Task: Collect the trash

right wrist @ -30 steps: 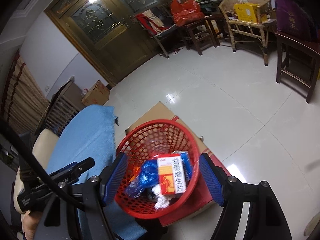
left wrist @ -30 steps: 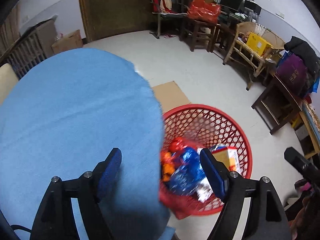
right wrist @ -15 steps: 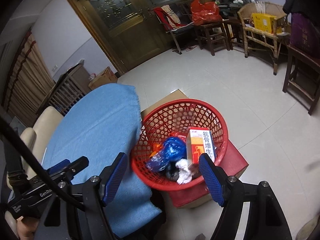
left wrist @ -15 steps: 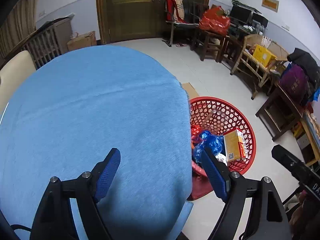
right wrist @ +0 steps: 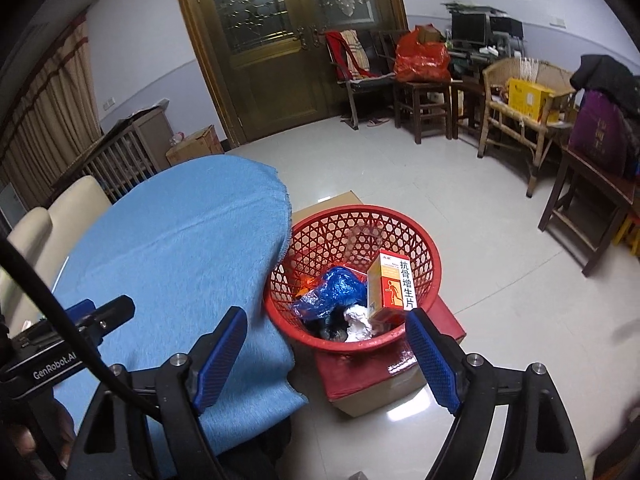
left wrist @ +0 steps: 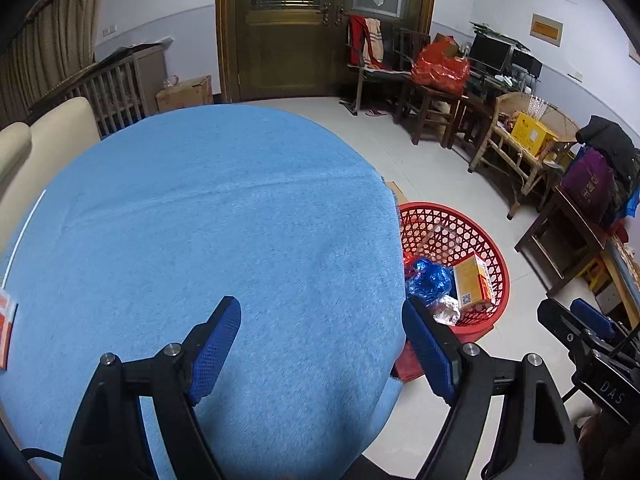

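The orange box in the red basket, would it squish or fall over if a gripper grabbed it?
The orange box looks like thin card, so probably light and crushable. It leans on crumpled wrappers in the red basket, so it may tip.

We see a pale tiled floor (right wrist: 460, 208), lilac walls (right wrist: 152, 52), a wooden double door (right wrist: 280, 40), dark wooden chairs (right wrist: 424, 100), a wicker chair (right wrist: 516, 120) and beige curtains (right wrist: 44, 112).

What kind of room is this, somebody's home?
Most likely a lived-in room of a home: an ornate wooden double door, a wicker chair stacked with boxes, a crib by the wall, and a cloth-covered table beside a red trash basket.
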Demonstrator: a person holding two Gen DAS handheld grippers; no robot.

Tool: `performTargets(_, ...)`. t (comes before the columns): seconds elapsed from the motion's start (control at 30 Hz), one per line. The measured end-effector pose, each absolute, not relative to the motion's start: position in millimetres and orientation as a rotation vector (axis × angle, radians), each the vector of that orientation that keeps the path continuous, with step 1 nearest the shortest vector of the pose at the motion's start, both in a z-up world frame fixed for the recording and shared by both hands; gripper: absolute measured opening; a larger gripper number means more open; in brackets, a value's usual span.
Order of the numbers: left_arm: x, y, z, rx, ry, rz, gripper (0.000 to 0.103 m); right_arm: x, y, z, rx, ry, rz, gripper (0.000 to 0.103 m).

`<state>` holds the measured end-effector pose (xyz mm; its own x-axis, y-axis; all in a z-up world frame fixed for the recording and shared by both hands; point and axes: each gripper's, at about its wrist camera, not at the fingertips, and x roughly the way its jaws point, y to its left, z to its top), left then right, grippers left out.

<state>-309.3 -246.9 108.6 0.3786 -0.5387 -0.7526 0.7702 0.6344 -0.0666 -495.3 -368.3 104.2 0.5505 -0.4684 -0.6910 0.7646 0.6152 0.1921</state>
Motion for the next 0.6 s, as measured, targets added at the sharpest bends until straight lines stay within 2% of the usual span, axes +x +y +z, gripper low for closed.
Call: performTargets(0.6,-330.6,-226.9,113.1,0.293,0.81,-0.845,0.085,-514.8,-349.4,108.2,0.437,0.631,-0.787,0.088)
